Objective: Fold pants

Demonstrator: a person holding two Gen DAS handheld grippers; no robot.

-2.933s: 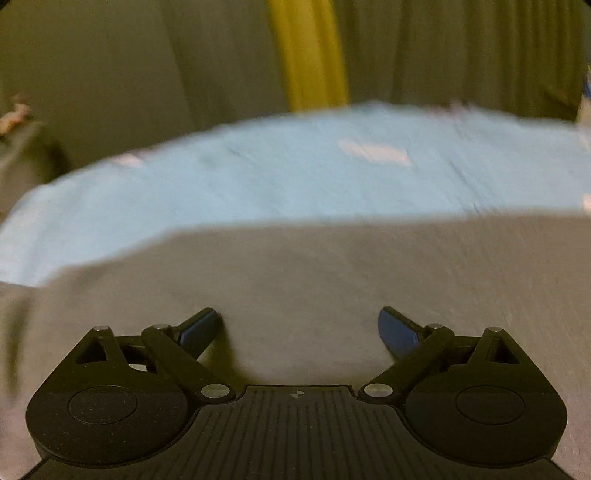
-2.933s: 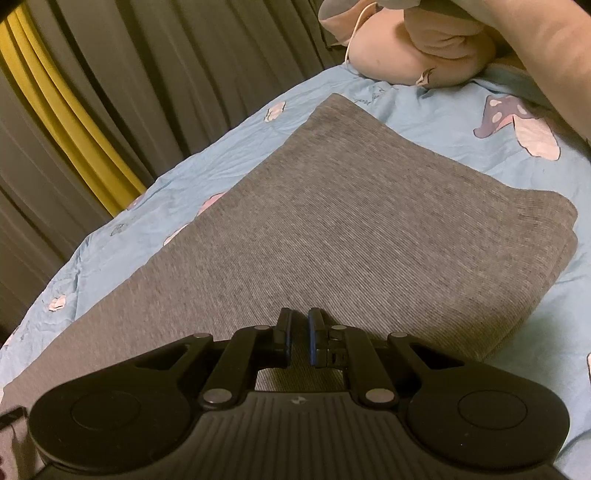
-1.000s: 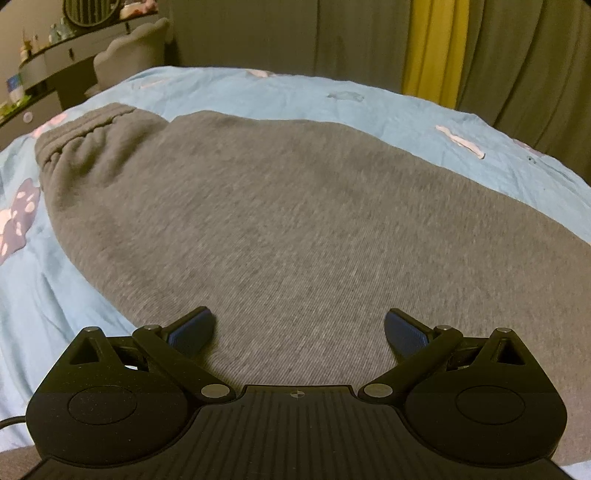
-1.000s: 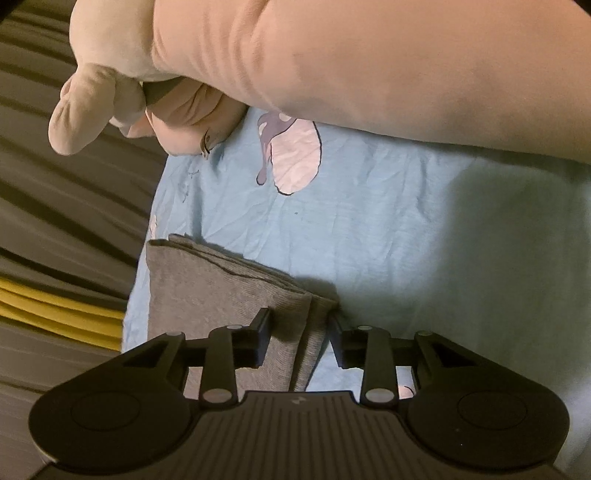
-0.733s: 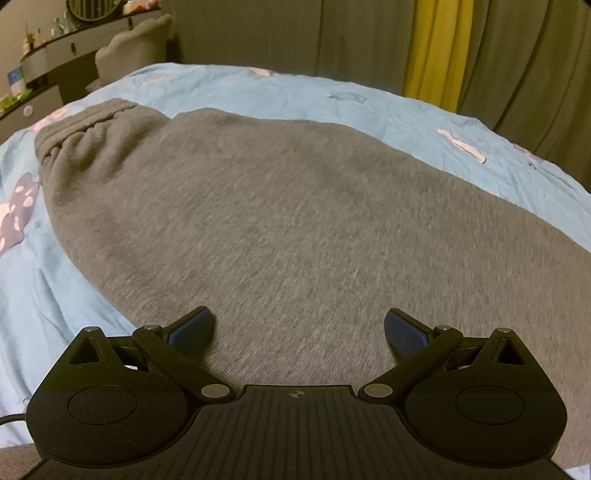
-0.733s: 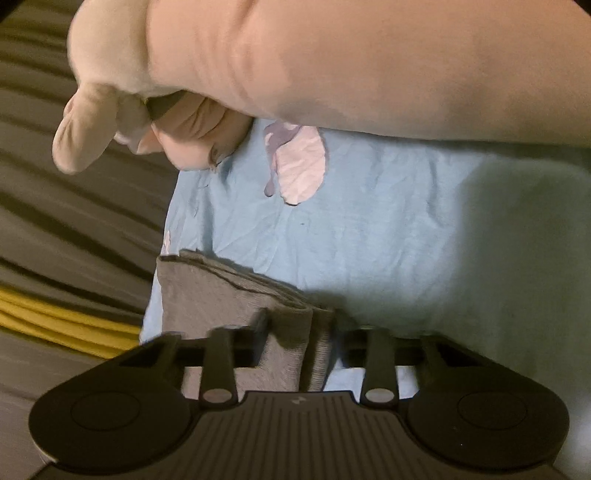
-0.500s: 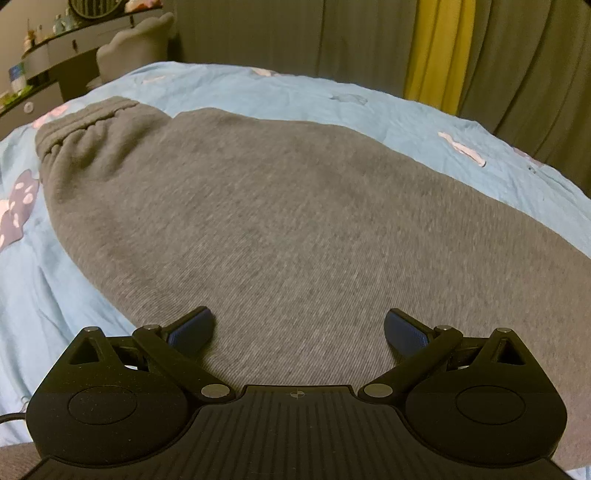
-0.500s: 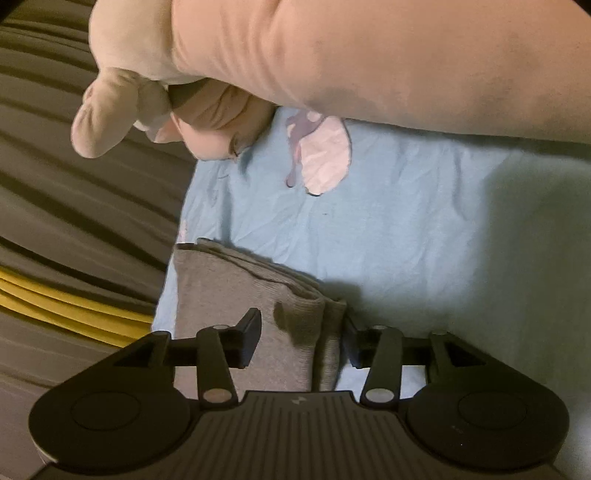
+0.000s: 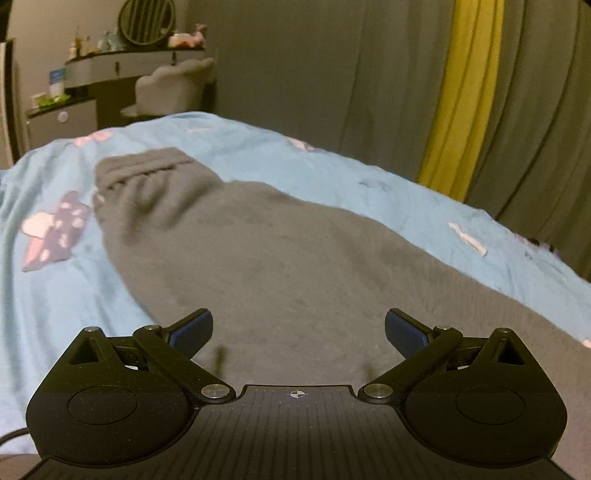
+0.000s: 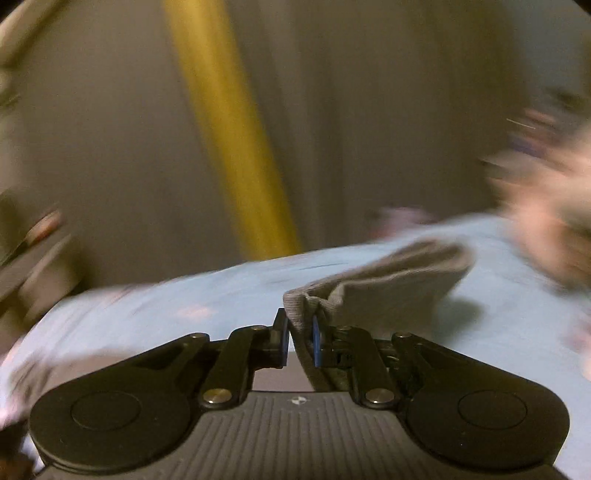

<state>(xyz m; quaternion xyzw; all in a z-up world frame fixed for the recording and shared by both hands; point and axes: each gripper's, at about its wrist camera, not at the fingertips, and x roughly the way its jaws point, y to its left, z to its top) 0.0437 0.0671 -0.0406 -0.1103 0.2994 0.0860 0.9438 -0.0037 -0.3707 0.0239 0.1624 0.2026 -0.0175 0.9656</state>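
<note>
**Two grippers, one grip: right pinches the grey pants' hem end, left hangs wide over the cloth**

Grey sweatpants [image 9: 280, 254] lie spread on a light-blue bedsheet [image 9: 55, 288] printed with mushroom shapes. In the left wrist view the elastic waistband [image 9: 144, 170] sits at the far left end, gathered into ridges, and the fabric runs from there toward the lower right, passing under the camera.

The left gripper [image 9: 298, 334] is spread wide, its blue-padded fingers [image 9: 192, 330] well apart above the grey cloth and holding nothing. Whether the pads touch the fabric cannot be told.

The right wrist view is heavily blurred. The right gripper [image 10: 300, 341] is clenched on a folded edge of the pants [image 10: 388, 284]; a bunched ridge of ribbed grey cloth stands up between the narrow jaws, and the layered end trails off to the right over the sheet.

Behind the bed hang grey curtains [image 9: 332, 74] with a yellow stripe [image 9: 465, 92]. At far left stand a dressing table [image 9: 110, 70] with a round mirror [image 9: 147, 16] and a pale upholstered chair [image 9: 173, 85].
</note>
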